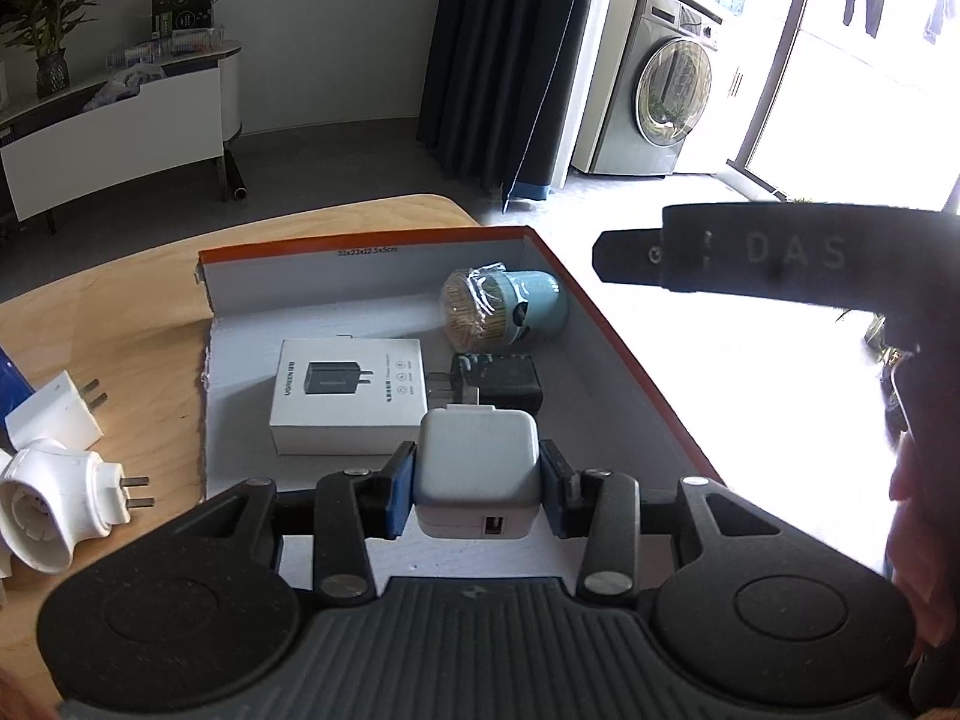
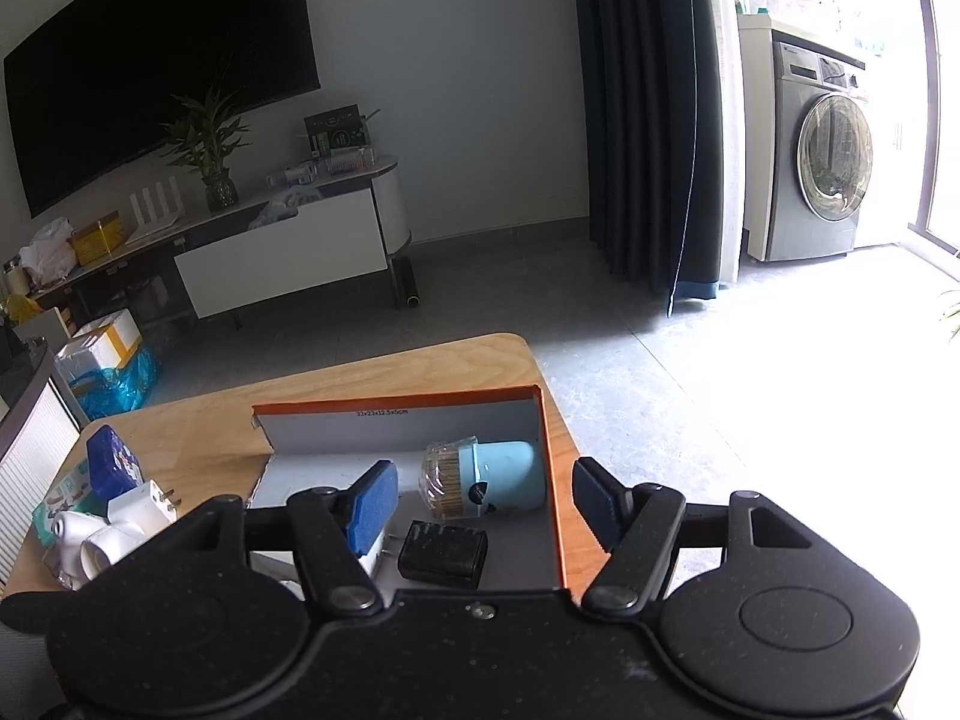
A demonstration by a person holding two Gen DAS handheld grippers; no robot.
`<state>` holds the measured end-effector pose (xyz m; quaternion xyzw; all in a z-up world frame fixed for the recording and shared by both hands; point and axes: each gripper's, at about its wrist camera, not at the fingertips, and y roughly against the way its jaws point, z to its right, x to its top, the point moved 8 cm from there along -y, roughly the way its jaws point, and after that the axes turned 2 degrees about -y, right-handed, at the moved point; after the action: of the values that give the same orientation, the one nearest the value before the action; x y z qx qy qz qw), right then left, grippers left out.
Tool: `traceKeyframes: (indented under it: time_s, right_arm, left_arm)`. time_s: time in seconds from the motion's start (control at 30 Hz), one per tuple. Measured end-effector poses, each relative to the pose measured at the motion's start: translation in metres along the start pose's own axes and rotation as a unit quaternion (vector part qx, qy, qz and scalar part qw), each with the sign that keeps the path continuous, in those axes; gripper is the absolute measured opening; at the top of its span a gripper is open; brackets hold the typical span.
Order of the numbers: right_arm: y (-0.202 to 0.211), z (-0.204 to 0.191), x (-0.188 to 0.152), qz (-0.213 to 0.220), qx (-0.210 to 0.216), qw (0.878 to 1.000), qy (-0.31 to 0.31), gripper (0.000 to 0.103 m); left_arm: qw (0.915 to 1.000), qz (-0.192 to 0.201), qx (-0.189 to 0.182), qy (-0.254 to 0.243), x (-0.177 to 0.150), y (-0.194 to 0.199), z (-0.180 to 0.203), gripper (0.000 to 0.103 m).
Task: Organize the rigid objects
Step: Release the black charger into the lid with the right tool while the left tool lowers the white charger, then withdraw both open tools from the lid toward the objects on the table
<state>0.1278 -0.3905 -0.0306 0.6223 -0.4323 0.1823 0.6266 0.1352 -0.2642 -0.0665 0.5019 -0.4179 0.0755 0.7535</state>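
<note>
While the left gripper (image 1: 477, 483) clamps a white square USB charger block (image 1: 477, 468) between its blue pads (image 1: 401, 489), it hangs over the near part of an orange-edged cardboard box (image 1: 624, 348) with a grey inside, on a light wooden table (image 1: 120, 312). Inside the box: a white printed charger carton (image 1: 348, 396) lying flat, a black plug adapter (image 1: 501, 384) just beside it, and a pale blue toothpick jar (image 1: 504, 312) tipped on its side (film over the open end) toward the far right corner. Left of the box, on the table, lie a white round socket adapter (image 1: 57, 507) and a white flat plug (image 1: 57, 417). The right gripper (image 2: 486, 507) stands partly spread with nothing between its pads, above the box's near right side.
</note>
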Motion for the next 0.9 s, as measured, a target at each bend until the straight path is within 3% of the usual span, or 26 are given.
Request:
traceKeyframes:
  time_s: [0.03,0.1,0.23,0.37,0.57,0.9]
  right_arm:
    - [0.003,0.002,0.001,0.002,-0.003,1.000,-0.002,0.078]
    - [0.007,0.004,0.000,0.004,-0.006,1.000,-0.002,0.078]
    - [0.016,0.003,-0.001,0.004,-0.004,1.000,0.001,0.079]
    - [0.022,-0.004,-0.005,0.005,-0.001,1.000,0.006,0.081]
    - [0.030,-0.011,-0.010,0.006,-0.003,1.000,0.002,0.089]
    - [0.041,-0.023,-0.020,-0.003,0.008,1.000,0.004,0.090]
  left_arm:
    - [1.0000,0.000,-0.008,0.005,0.002,-0.001,0.002,0.044]
    - [0.9998,0.005,-0.014,0.012,0.005,0.001,0.006,0.066]
    - [0.9999,0.016,0.006,0.000,0.007,0.014,0.006,0.075]
    - [0.9990,0.022,0.040,0.000,0.009,0.029,-0.008,0.093]
    - [0.9968,0.026,0.076,0.006,0.008,0.050,-0.027,0.103]
    - [0.9947,0.031,0.094,0.028,-0.001,0.074,-0.046,0.103]
